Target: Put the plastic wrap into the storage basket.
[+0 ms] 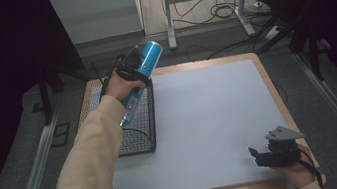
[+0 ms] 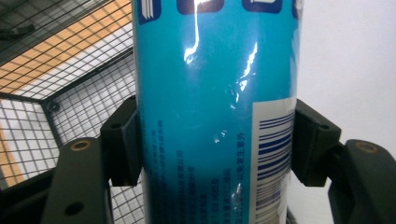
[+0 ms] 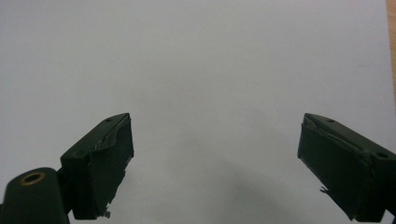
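Note:
A tall blue can [image 1: 150, 57] with white print and a barcode is held up in the air above the black wire basket [image 1: 137, 129] at the table's left. My left gripper [image 1: 134, 64] is shut on it, and in the left gripper view the can [image 2: 215, 107] stands between the two black pads [image 2: 122, 144] that press its sides. Near the table's front right corner my right gripper [image 1: 261, 156] rests low, and its own view shows it open [image 3: 215, 158] over the bare white mat with nothing between the jaws.
A white mat [image 1: 210, 118] covers the wooden table [image 1: 270, 84]. The basket's mesh wall [image 2: 84, 102] lies just behind the can. Beyond the table are a metal stand's legs [image 1: 246, 17] and cables on the floor.

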A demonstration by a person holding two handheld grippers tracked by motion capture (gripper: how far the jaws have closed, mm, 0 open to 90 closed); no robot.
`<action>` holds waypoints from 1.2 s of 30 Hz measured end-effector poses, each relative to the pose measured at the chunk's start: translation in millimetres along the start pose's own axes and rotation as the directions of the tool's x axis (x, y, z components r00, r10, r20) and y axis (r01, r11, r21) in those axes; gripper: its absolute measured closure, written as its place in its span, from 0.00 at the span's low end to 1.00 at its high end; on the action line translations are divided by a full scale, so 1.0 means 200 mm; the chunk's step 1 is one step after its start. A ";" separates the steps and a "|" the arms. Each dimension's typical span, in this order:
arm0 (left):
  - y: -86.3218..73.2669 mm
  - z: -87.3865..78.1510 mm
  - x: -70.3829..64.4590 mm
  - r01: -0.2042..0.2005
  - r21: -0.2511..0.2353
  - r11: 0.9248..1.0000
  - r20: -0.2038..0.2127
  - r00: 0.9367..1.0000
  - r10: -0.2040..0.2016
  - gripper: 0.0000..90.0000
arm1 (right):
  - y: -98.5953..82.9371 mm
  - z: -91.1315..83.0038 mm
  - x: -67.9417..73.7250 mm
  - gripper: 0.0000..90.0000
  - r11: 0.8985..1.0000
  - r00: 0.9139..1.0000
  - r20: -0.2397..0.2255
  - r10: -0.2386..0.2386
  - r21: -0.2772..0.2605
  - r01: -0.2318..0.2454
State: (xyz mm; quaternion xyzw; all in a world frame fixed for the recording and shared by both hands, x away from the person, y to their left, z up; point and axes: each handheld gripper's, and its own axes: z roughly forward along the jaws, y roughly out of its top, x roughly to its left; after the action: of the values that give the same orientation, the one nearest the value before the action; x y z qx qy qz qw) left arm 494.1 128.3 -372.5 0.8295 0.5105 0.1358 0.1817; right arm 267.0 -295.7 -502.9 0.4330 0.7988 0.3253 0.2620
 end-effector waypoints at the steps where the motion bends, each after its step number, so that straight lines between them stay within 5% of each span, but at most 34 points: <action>1: 0.00 0.01 0.01 0.004 0.000 1.000 -0.005 1.000 -0.004 0.35 | 0.00 0.00 0.00 0.12 1.000 1.000 -0.001 -0.001 -0.001 0.001; 36: -0.06 0.31 0.08 -0.029 0.122 0.992 -0.122 0.992 0.044 0.35 | 0.00 0.00 0.01 0.12 1.000 1.000 -0.005 -0.009 0.005 0.009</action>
State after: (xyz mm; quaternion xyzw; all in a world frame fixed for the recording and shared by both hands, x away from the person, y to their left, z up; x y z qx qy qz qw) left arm 518.1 137.8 -433.3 0.8379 0.5128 0.1598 0.0967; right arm 266.2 -293.3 -503.8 0.4292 0.8023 0.3230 0.2602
